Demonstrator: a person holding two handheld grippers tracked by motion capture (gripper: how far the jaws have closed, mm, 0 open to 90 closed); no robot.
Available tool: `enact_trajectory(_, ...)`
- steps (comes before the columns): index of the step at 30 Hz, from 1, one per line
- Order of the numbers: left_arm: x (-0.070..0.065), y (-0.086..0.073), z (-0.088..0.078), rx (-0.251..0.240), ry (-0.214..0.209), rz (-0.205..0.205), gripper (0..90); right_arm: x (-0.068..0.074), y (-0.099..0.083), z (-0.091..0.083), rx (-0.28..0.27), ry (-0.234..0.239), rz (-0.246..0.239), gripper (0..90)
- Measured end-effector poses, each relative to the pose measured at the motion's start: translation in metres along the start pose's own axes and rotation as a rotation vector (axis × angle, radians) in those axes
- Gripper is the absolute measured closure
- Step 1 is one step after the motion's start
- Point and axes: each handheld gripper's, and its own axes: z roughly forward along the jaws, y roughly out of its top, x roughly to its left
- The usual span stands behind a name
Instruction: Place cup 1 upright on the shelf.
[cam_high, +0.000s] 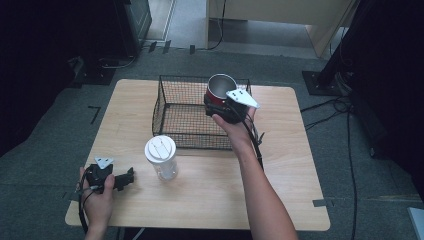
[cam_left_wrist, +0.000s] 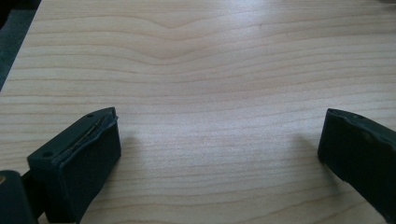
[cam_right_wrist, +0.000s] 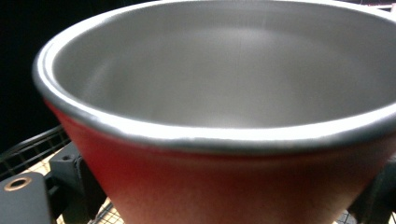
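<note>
Red cup (cam_high: 219, 91): steel-lined and open-mouthed, it is sitting upright between the jaws of the right gripper (cam_high: 226, 107), held above the right rear part of the wire basket (cam_high: 170, 107).
Right gripper: it is clenching the cup's red wall from both sides; in the right gripper view the cup (cam_right_wrist: 224, 116) is looming close, with black jaw parts pressing at its lower left and lower right and basket mesh (cam_right_wrist: 32, 147) showing beneath.
Wire basket: black, it is standing on the far half of the wooden table (cam_high: 280, 165).
Left gripper (cam_high: 127, 177): it is resting low at the table's near left corner, jaws spread wide and grasping nothing, with bare wood (cam_left_wrist: 219, 93) lying between them.
Clear jar (cam_high: 162, 157): white-lidded, it is standing upright just in front of the basket, near the left gripper but apart from it.
</note>
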Motion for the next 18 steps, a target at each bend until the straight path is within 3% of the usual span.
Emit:
enact_trajectory(9,0.000,0.000,0.000,0.000,0.001,0.000,0.0,-0.008,-0.003,0.027,0.040,-0.035,-0.034,7.5)
enact_trajectory(18,0.000,0.000,0.000,0.000,0.001,0.001,0.0,-0.014,-0.009,0.048,0.057,0.026,0.005,7.4)
